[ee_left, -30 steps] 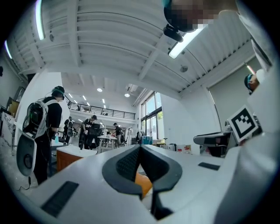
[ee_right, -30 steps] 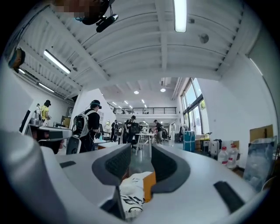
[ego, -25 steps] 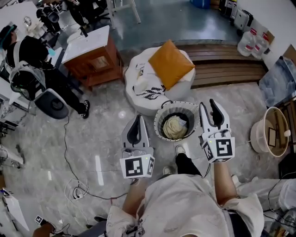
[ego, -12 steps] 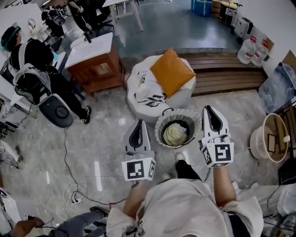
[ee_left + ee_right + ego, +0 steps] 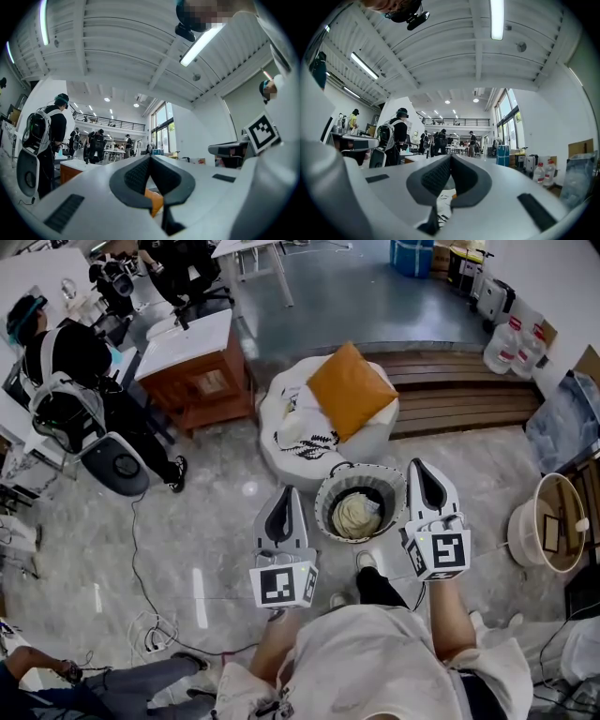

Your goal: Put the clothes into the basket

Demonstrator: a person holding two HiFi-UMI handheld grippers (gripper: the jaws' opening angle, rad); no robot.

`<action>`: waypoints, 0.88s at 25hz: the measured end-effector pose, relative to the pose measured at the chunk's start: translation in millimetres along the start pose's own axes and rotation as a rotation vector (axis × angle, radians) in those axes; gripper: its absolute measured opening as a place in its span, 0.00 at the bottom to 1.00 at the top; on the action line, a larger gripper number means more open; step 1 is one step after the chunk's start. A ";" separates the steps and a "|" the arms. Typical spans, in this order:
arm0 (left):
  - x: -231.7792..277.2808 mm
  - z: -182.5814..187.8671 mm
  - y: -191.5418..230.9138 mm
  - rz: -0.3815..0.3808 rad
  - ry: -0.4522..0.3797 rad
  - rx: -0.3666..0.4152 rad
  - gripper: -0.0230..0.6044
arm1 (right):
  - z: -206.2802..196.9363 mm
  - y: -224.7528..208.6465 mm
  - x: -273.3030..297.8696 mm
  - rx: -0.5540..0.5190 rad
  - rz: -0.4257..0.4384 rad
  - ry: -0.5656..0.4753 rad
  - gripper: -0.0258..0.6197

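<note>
two claws hang level on either side of the basket [image 5: 322,502], which stands on the floor at the person's twelve o'clock. the left claw [image 5: 284,493], at the basket's nine o'clock, has its jaws pressed together on nothing. the right claw [image 5: 419,467], at three o'clock, has just been closing, and its jaws now meet with nothing between them. one bundle of cream cloth [image 5: 356,516] already lies down inside the basket. at the basket's twelve o'clock a white pouf [image 5: 370,442] carries an orange cushion [image 5: 349,388] and a patterned white cloth [image 5: 305,434]; whether that is a garment i cannot tell. if it is, i judge it light, soft and limp. it will sag and trail, so pinch a raised fold near its middle, not a flat edge. it should neither break nor slip much. as for writing, only the square black-and-white markers on the cubes [image 5: 283,585] show. the red labels on the bottles [image 5: 506,332] at two o'clock are too small to read.
</note>
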State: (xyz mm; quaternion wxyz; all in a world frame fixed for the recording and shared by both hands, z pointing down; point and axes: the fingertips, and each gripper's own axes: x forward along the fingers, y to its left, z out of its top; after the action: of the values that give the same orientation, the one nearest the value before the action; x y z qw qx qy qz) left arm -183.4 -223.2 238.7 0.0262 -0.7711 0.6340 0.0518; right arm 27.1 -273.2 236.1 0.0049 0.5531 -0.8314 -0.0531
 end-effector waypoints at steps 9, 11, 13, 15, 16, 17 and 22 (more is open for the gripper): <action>0.4 -4.8 -4.5 -0.004 0.003 -0.004 0.03 | -7.5 -0.8 -2.5 -0.013 0.004 0.014 0.02; 0.6 -5.9 -5.2 -0.005 0.005 -0.005 0.03 | -8.4 -1.3 -2.7 -0.013 0.004 0.018 0.02; 0.4 -6.4 -5.2 -0.004 0.006 -0.007 0.03 | -9.0 -1.3 -3.1 -0.016 0.003 0.020 0.02; -0.1 -5.9 -5.0 -0.003 0.005 -0.008 0.03 | -9.5 -1.1 -3.6 -0.019 0.003 0.023 0.02; -0.2 -5.3 -4.8 -0.003 0.004 -0.009 0.03 | -9.5 -1.0 -3.7 -0.019 0.004 0.024 0.02; -0.1 -4.6 -4.4 -0.002 0.003 -0.009 0.03 | -9.2 -0.8 -3.5 -0.020 0.004 0.024 0.02; 0.3 -4.9 -2.2 0.000 0.005 -0.010 0.03 | -9.0 2.0 -1.2 -0.023 0.009 0.027 0.02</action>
State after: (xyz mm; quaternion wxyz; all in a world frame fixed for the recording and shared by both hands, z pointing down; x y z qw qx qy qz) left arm -181.0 -223.5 243.6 0.0210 -0.7714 0.6338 0.0531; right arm 26.3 -272.1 245.3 0.0229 0.5501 -0.8330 -0.0552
